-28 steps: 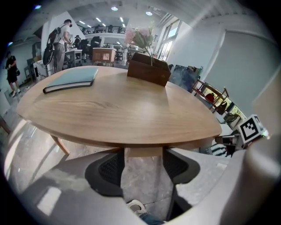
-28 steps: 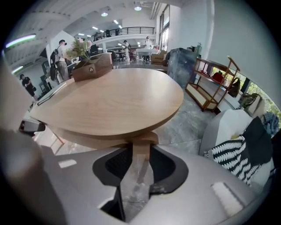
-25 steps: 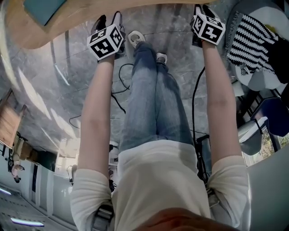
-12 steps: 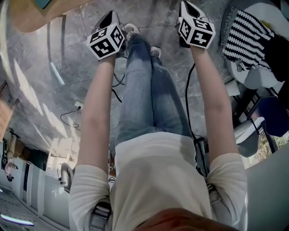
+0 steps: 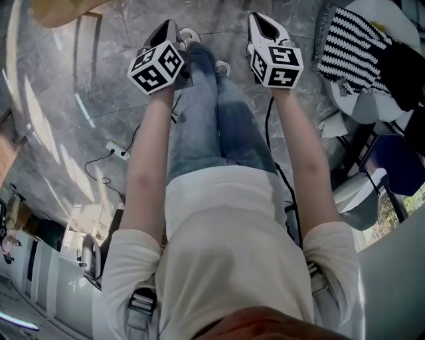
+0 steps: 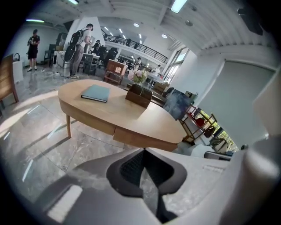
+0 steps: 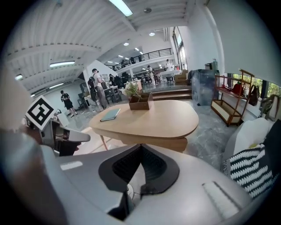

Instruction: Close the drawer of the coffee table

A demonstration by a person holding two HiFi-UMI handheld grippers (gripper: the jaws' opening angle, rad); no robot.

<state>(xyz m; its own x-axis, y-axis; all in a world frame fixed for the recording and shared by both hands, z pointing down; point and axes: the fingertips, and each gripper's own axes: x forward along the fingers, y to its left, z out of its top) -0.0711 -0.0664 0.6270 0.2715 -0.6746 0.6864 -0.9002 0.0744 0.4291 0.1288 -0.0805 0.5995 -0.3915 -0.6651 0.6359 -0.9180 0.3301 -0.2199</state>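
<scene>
Checking the head view first: catching only a sliver of the wooden counter (image 5: 56, 10) way up at 11 o'clock, so no look at the drawer from up there. Does show the left claw (image 5: 169, 26) and right claw (image 5: 260, 20) side by side over the jeans (image 5: 199, 126), roughly 11 and 1 o'clock, plus a striped cushion (image 5: 352, 50) at 2.

Switching to the left gripper view, finally getting the whole counter at 12 o'clock, with the drawer (image 6: 142, 139) on its near edge looking pushed in flush, well apart from both claws. Also spotting a teal book (image 6: 95, 93) at 10 and a wooden planter box (image 6: 139, 97) on top.

Reading each gripper view: jaws pressed together, nothing between them. Picking up the left claw again at 9 o'clock only in the right gripper view.
</scene>
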